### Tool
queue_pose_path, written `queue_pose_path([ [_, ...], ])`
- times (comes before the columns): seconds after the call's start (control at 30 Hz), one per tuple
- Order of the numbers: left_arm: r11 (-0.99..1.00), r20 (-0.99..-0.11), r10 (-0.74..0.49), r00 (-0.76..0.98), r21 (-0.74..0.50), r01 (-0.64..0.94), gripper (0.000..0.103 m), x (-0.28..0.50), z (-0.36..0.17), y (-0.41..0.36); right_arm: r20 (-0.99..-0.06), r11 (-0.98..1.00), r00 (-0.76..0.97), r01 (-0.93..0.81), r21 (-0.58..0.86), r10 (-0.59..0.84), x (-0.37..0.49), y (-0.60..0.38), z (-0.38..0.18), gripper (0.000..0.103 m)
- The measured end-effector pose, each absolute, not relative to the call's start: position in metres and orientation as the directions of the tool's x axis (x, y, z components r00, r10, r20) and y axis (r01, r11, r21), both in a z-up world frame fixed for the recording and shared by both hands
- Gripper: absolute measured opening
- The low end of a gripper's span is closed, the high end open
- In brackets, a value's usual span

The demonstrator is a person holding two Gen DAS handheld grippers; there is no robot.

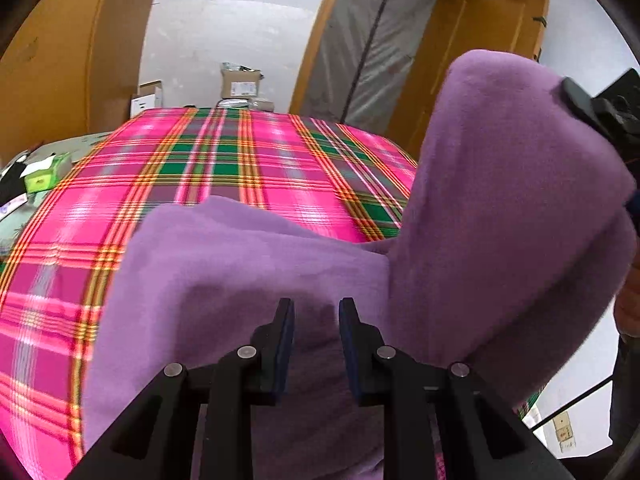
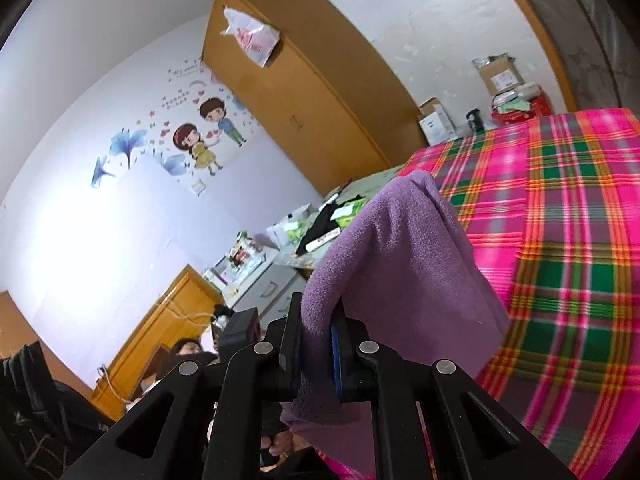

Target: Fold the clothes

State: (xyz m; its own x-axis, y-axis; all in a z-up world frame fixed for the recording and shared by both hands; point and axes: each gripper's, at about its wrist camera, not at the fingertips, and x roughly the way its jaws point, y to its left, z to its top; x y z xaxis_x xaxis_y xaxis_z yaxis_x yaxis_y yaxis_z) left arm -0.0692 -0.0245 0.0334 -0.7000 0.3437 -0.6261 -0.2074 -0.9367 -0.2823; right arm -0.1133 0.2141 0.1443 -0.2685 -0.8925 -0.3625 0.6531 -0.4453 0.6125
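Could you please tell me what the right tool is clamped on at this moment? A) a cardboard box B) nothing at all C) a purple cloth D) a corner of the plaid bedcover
C: in the right wrist view the right tool pinches a fold of the purple cloth, which is lifted above the plaid bedcover.

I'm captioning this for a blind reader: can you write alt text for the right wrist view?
The right gripper is shut on a fold of purple fleece garment, lifted above a bed with a pink and green plaid cover. Behind stand a wooden wardrobe and a wall with cartoon stickers.
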Motion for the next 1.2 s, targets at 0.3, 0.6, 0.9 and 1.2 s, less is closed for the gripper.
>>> queue_pose_path([
  [0.3, -0.951, -0.620, 0.261, -0.740, -0.296, -0.088, 0.024, -0.043, 0.035, -0.077, -0.441, -0.407, -0.132, 0.671, 0.620, -0.888, -0.144, 0.131, 0.115, 0.011],
  [0.6, -0.954, -0.629, 0.168, -0.759, -0.298, 0.037, 0.024, -0.026, 0.033, -0.126, -0.586, -0.461, -0.005, 0.623, 0.631, -0.810, -0.177, 0.053, 0.043, 0.012],
  [0.9, -0.940, -0.618, 0.182, -0.765, -0.336, 0.049, 0.024, -0.027, 0.032, -0.143, -0.616, -0.476, 0.030, 0.606, 0.638, -0.787, -0.186, 0.032, 0.017, 0.034],
  [1.2, -0.922, -0.550, 0.267, -0.791, -0.386, -0.043, 0.032, -0.022, 0.047, -0.131, -0.522, -0.465, -0.097, 0.612, 0.640, -0.847, -0.169, 0.089, 0.048, 0.037],
])
